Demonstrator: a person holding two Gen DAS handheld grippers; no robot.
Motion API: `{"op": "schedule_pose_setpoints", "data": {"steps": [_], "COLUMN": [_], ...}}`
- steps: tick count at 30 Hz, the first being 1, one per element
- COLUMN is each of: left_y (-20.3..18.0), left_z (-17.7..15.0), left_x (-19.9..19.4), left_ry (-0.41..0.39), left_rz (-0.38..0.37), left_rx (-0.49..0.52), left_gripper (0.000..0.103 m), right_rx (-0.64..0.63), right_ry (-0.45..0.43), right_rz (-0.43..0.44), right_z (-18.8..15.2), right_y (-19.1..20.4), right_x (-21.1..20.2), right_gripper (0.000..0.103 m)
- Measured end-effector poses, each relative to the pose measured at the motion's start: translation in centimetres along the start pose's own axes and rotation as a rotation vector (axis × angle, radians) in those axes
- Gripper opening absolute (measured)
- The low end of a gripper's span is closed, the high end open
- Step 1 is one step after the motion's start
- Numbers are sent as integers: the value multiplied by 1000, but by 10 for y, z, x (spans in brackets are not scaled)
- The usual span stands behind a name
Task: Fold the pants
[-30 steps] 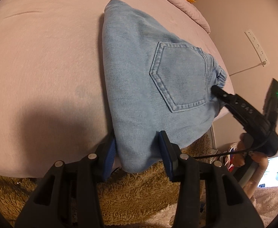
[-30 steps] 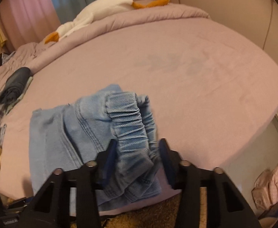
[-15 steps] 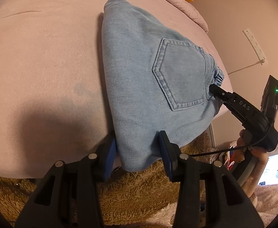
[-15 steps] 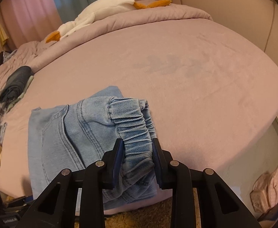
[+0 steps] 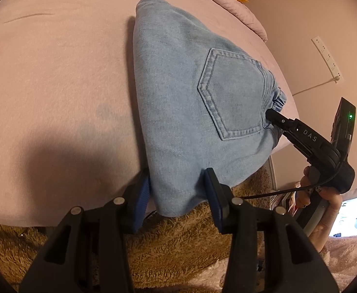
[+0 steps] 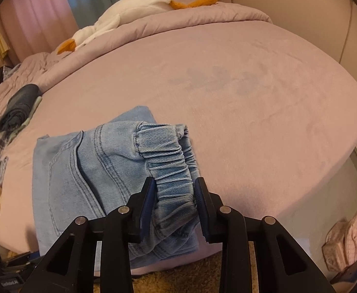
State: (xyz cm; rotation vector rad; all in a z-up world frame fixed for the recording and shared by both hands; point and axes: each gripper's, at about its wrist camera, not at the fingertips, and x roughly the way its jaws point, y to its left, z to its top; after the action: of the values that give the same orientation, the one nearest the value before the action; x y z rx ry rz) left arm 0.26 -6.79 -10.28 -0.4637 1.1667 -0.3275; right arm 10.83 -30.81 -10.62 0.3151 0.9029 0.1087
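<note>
Pants: folded light-blue denim pants (image 5: 190, 112) with a stitched back pocket, lying at the near edge of the bed, one corner hanging over the edge at 6 o'clock in the left wrist view.
Bed: wide mattress under a dusty-pink plush sheet (image 6: 251, 92); pants well toward 7 o'clock of it in the right wrist view.
Left tongs: black tongs with blue pads (image 5: 177, 195), straddling the hanging corner of the pants; both pads against the cloth edges, gripping that corner.
Right tongs: black tongs with blue pads (image 6: 174, 197), just narrowed and clamped on the gathered elastic waistband (image 6: 171, 171), bunched denim between the pads.
Hand: fingers of the right hand (image 5: 324, 210) wrapped round the handle at 4 o'clock in the left wrist view.
Rug: shaggy tan rug (image 5: 173, 241) below the bed edge.
Toy: white plush goose with an orange beak (image 6: 120, 17) at 11 o'clock on the rumpled quilt.
Dark bundle: rolled dark-grey garment (image 6: 17, 107) at 9 o'clock.
</note>
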Motion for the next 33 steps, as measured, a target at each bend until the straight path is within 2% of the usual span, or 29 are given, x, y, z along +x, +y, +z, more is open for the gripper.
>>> {"op": "schedule_pose_setpoints", "data": {"steps": [10,15,19,22,24,26,29,33], "left_y": [-8,-14,-24,-29,-31,-30,-22,-10], "left_z": [1,0,4,11,16,20,26,32], "left_x": [1,-3,-13,-22,-30,-34,-31,-21], "left_ry": [6,-1,-25,-63,-111,-151,-164,-136], "left_rz": [38,72,111,105,118,144,158,138], "left_rx": [17,26,82,107,117,120,97,42], "left_gripper": [46,52,57,71,84,92,96,97], "right_rx": [2,38,115,134,132,131,114,95], "right_ry": [1,3,10,6,-18,-43,-56,-15], "right_rz": [12,55,111,117,93,90,140,213], "right_z": [-1,-1,-2,-2,-2,-1,4,5], "right_y": [-3,-11,-29,-37,-41,-45,-49,-50], "right_x": [-3,-8,-13,-18,-25,-31,-35,-25], "right_gripper": [31,33,54,64,73,88,93,94]}}
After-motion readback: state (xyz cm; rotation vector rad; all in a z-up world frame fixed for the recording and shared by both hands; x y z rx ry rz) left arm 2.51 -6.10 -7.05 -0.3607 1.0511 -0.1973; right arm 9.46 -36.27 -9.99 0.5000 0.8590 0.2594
